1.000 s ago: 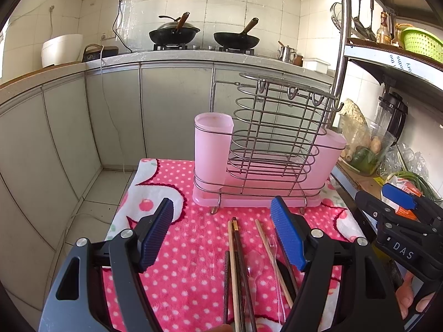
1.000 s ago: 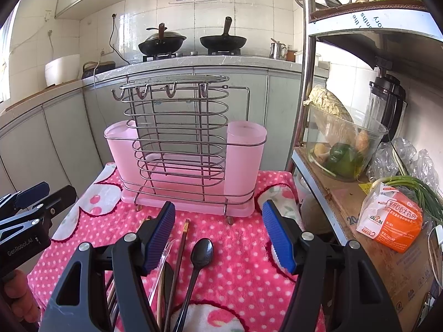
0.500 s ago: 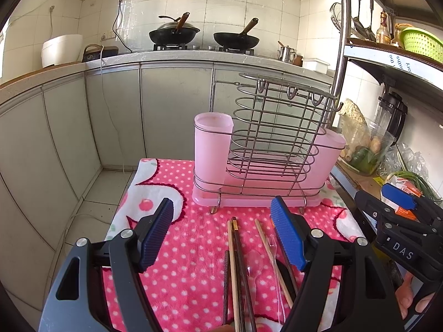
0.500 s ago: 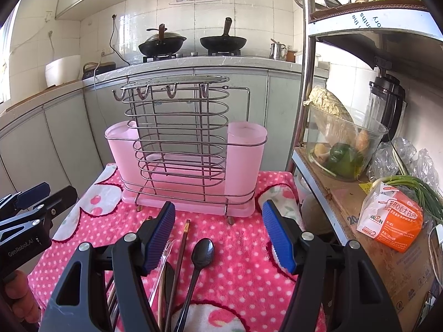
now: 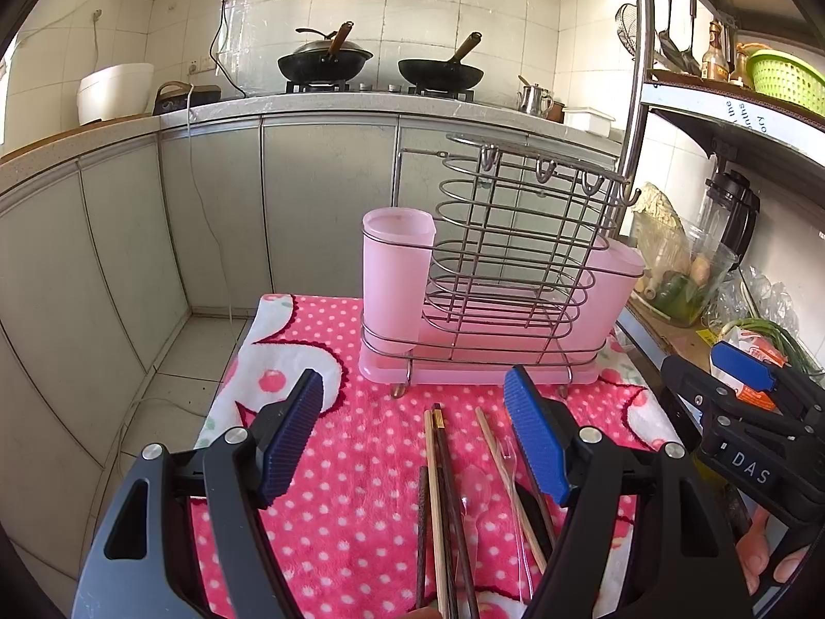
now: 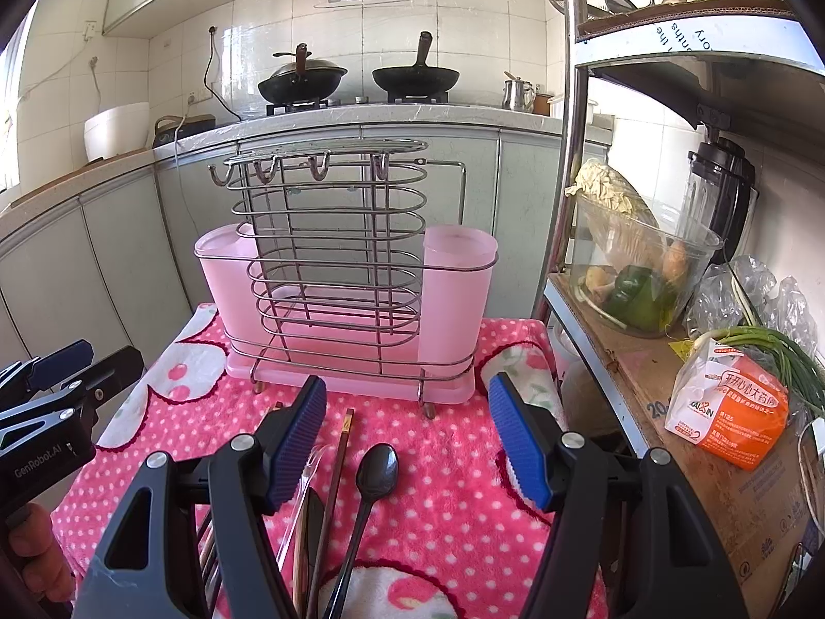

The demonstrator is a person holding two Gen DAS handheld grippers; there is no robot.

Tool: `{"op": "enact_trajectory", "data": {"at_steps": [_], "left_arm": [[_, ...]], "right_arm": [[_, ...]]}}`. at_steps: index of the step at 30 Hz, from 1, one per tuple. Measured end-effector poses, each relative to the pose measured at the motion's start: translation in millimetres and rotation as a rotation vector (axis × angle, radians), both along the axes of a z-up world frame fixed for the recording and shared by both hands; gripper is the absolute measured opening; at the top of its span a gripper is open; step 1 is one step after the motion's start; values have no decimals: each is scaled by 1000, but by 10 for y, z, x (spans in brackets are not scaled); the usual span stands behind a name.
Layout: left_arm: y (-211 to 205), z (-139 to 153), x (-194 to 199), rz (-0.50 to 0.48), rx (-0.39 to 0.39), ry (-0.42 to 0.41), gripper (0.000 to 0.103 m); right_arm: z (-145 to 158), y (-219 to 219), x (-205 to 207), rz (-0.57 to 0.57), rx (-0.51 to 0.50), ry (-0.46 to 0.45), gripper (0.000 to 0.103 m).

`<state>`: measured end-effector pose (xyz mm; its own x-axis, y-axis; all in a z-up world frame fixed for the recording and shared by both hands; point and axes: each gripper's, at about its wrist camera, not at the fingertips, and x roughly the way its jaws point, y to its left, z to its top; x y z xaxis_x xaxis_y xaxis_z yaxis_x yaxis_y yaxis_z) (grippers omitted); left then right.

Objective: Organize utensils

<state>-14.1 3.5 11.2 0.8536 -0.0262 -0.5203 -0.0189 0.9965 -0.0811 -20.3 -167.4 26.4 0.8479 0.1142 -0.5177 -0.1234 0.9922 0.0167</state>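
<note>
A pink utensil rack (image 5: 495, 289) with a wire frame and two pink cups stands at the back of a pink dotted cloth (image 5: 361, 464); it also shows in the right wrist view (image 6: 340, 299). Several chopsticks (image 5: 438, 490) and a clear plastic spoon (image 5: 472, 485) lie on the cloth in front of it. A black spoon (image 6: 374, 474) and a chopstick (image 6: 337, 464) lie between my right gripper's fingers. My left gripper (image 5: 420, 433) is open and empty above the chopsticks. My right gripper (image 6: 407, 438) is open and empty above the black spoon.
A shelf unit on the right holds a glass bowl of vegetables (image 6: 639, 268), an orange packet (image 6: 732, 407) and a blender (image 6: 722, 196). Grey cabinets and a counter with two woks (image 5: 381, 64) stand behind. The cloth's left edge (image 5: 232, 376) drops to the floor.
</note>
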Motion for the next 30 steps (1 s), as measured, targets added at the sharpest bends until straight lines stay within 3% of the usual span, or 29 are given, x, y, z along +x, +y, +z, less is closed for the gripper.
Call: {"op": "enact_trajectory", "data": {"at_steps": [17, 24, 26, 30], "left_arm": [[-4, -4, 46, 0, 7, 21, 73], [142, -112, 98, -35, -26, 93, 73], [211, -179, 132, -47, -53, 131, 73], [370, -328, 234, -63, -103, 219, 55]], "right_arm": [[-6, -6, 38, 5, 0, 6, 65], [-149, -94, 137, 39, 42, 131, 65], [-241, -143, 171, 44, 62, 179, 57], [-411, -226, 216, 60, 113, 249, 50]]}}
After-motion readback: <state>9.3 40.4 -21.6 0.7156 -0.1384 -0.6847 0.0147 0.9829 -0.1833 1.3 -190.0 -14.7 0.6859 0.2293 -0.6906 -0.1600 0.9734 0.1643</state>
